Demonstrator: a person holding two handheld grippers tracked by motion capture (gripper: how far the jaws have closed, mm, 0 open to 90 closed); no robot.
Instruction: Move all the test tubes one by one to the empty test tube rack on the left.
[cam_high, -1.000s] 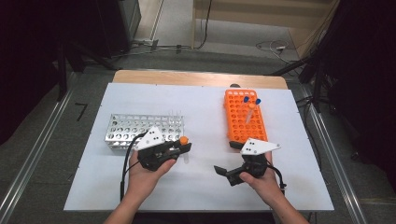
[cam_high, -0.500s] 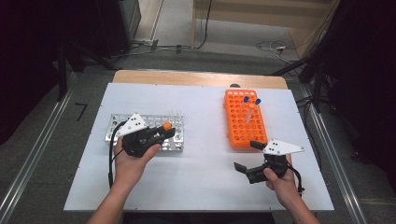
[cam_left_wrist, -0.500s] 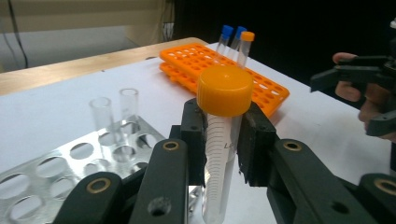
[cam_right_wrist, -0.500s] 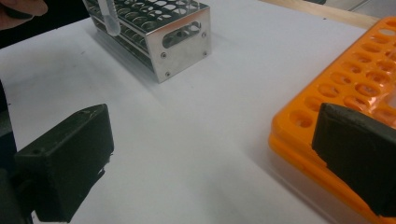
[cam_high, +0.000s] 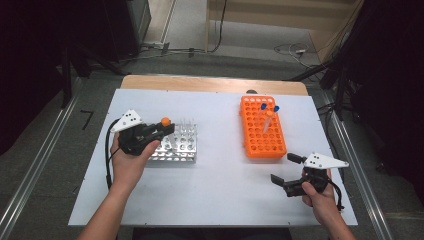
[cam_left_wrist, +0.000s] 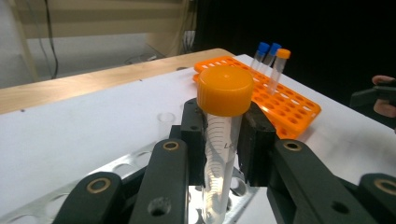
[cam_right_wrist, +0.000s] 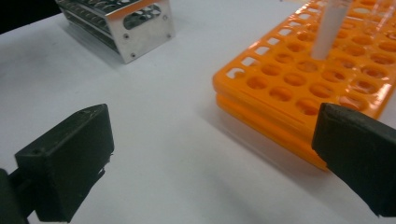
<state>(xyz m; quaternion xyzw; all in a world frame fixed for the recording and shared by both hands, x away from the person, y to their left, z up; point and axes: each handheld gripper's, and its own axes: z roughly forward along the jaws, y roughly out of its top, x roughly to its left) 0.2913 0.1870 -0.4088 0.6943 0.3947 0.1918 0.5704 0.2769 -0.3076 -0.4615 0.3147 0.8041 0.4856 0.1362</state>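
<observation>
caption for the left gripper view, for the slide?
Left gripper clamps an orange-capped tube above the metal rack; orange rack beyond.

A lab: capped sample tubes (cam_high: 268, 120) stand in an orange tube rack (cam_high: 261, 128), a metal rack (cam_high: 181, 145) nearby on the white counter (cam_high: 220, 180).

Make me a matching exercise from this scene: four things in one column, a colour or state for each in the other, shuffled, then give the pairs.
Things
1. left gripper
2. right gripper
3. orange rack
4. metal rack

States
A. silver, lying under the left gripper
B. open, with nothing between its jaws
C. shut on the orange-capped tube
D. holds three standing tubes, two blue-capped and one orange-capped

Pairs: 1-C, 2-B, 3-D, 4-A
</observation>
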